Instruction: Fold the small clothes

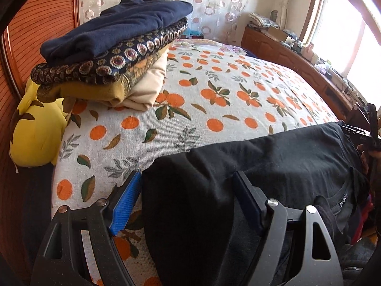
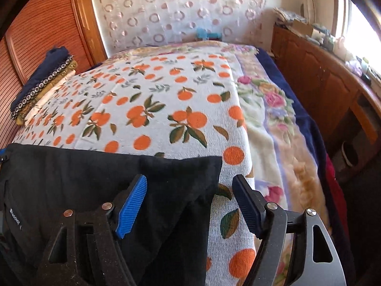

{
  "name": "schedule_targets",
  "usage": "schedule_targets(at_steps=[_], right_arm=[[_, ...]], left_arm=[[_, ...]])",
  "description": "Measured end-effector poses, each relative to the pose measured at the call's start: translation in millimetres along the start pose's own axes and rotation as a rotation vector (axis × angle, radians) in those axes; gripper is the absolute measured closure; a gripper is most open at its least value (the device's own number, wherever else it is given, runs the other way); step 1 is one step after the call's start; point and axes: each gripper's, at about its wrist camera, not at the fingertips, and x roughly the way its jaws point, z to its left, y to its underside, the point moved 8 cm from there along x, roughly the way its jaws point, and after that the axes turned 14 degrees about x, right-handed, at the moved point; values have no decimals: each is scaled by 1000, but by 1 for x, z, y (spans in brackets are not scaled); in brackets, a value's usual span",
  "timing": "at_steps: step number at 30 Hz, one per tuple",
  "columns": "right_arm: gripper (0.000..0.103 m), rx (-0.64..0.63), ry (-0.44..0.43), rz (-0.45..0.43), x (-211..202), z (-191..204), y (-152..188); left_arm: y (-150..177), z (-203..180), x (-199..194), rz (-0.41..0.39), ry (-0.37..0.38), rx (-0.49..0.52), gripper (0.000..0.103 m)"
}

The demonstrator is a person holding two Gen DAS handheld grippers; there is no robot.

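Left wrist view: left gripper (image 1: 188,186) jaws apart, straddling black T-shirt (image 1: 273,157) fold, ungripped.
Right gripper (image 2: 190,191): jaws apart, sleeve corner between.
Risk: uneven pinch judged likely to skew fold.

Two close wrist views down the bed (image 1: 214,95) — shared black garment (image 2: 71,171).

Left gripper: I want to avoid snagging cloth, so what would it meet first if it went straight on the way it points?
Most likely the black garment, already lying between the open left gripper fingers; beyond it the orange-print bedspread. Depth is uncertain.
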Motion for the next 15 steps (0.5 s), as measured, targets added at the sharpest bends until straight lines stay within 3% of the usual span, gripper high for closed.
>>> schedule_targets(at_steps=[6,8,11,13,14,15], right_arm=[[27,-44,-3,-4,6,6,1],[31,-64,-11,-4,5,10,5],[48,-74,-34,-2,3,15,8],[74,-80,-63,1,1,19,11],[80,-81,-83,4,0,22,13],[90,-85,-90,5,-1,24,15]], left_arm=[[0,-3,1,-14,-22,29,24],[-1,-2,1,-22,-12,26,32],[-2,-5,-1,-32,13,27,48],[-1,-7,-2,-39,32,26,61],[-1,-10,-3,-40,52,29,76],[0,-14,-3,-40,85,24,84]])
